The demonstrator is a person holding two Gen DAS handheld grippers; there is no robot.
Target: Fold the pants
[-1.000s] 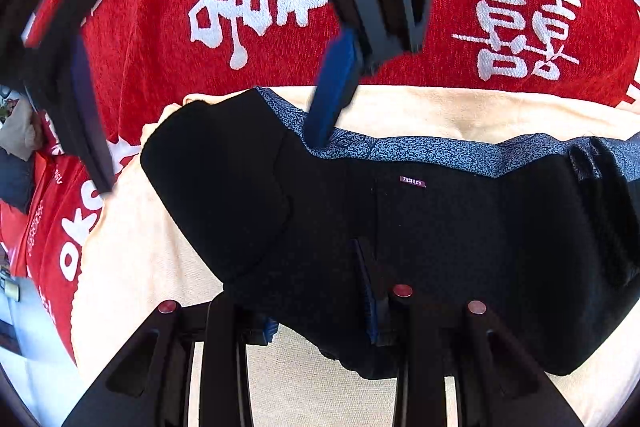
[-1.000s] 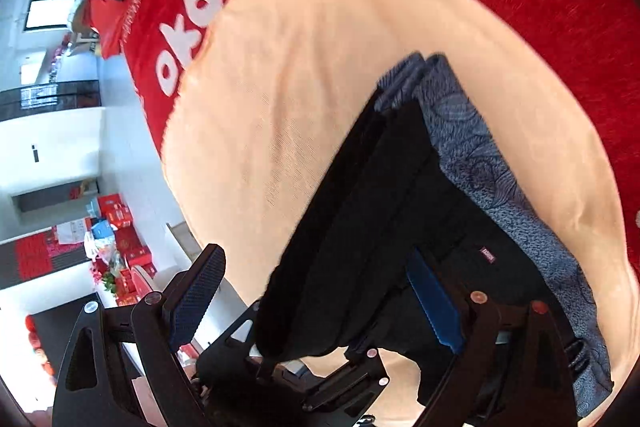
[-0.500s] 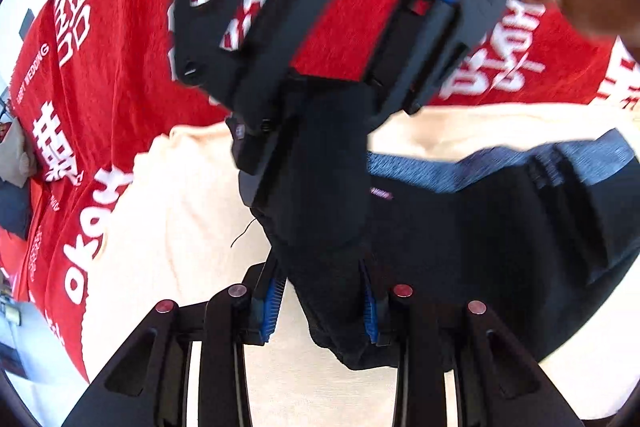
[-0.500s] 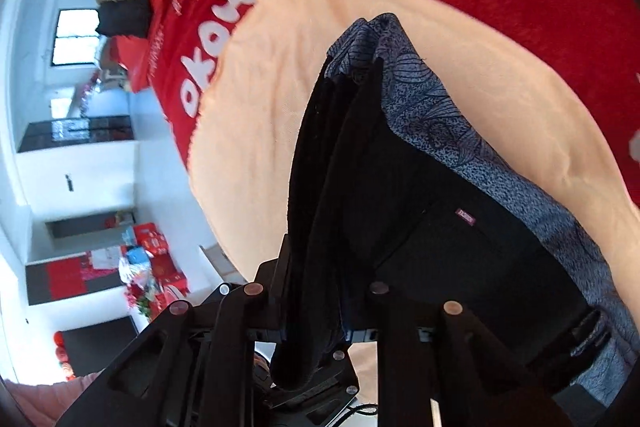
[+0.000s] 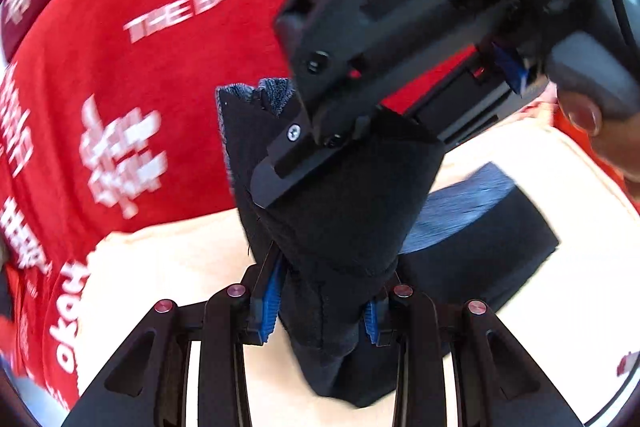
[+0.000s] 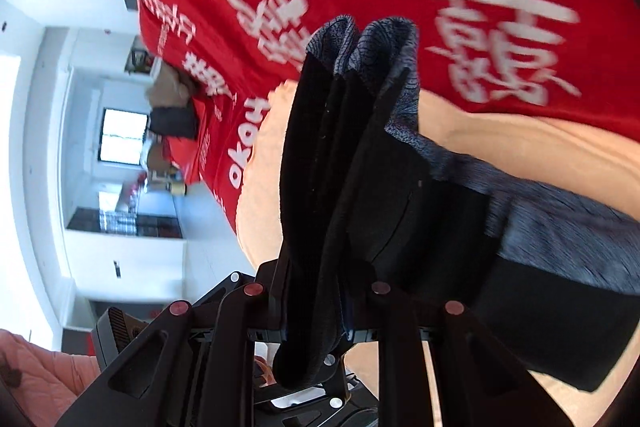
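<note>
Both hand-held grippers, L (image 5: 320, 311) & R (image 6: 316, 311), clamp lifted pants (image 5: 340, 227) betw pads.

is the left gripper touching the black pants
Touching. In the left wrist view the left gripper has its blue pads pressed on either side of a bunched fold of the black pants.

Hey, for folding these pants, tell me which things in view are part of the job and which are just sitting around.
Part of the job:
- black pants with a blue-grey waistband, lifted off the surface
- left gripper, shut on the pants
- right gripper, shut on the pants
- peach towel under the pants

Just there:
- red cloth with white lettering
- window and room clutter in the background
</note>
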